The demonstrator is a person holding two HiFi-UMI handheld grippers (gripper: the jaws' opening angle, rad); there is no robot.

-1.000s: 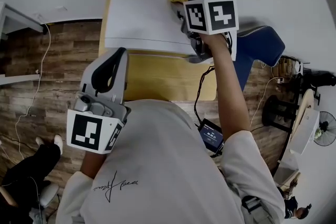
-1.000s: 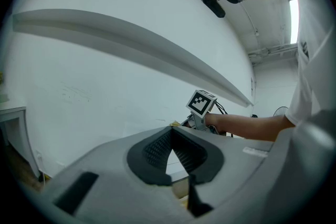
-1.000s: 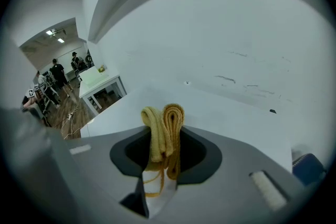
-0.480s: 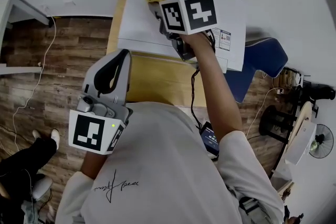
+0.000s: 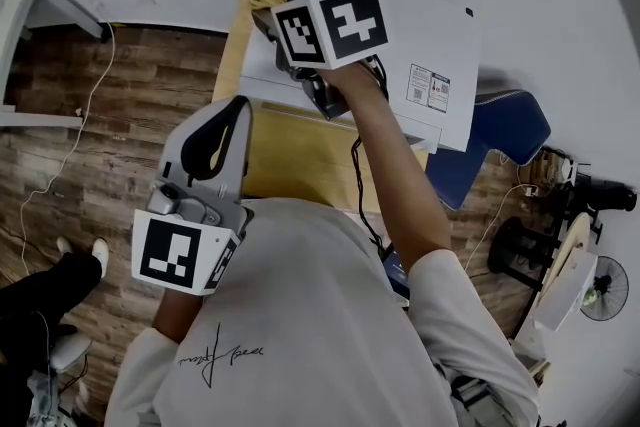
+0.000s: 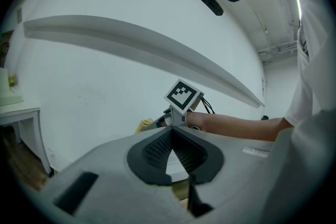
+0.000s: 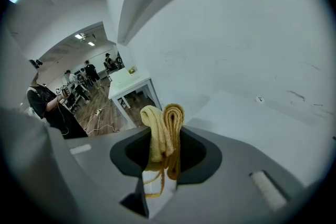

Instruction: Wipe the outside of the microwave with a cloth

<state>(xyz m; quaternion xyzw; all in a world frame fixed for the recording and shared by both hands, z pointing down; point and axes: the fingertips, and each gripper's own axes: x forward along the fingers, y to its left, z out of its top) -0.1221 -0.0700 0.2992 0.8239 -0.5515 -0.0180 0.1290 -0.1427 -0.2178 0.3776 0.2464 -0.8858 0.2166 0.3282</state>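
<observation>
1. Right gripper (image 5: pixel 272 11) is clamped on a folded yellow cloth (image 7: pixel 164 131), which stands up between its jaws.
2. The cloth sits at the microwave's (image 5: pixel 410 25) top, by its far left corner.
3. The microwave is white and stands on a wooden table (image 5: pixel 300 150).
4. Left gripper (image 6: pixel 170 132) is held well short of the microwave's front, against the person's shirt (image 5: pixel 300 315). Its jaws are pressed together with nothing between them.

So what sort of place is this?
Probably a shared office or lab workroom: a microwave on a small wooden table, plank floor, and people standing around white desks beyond.
</observation>
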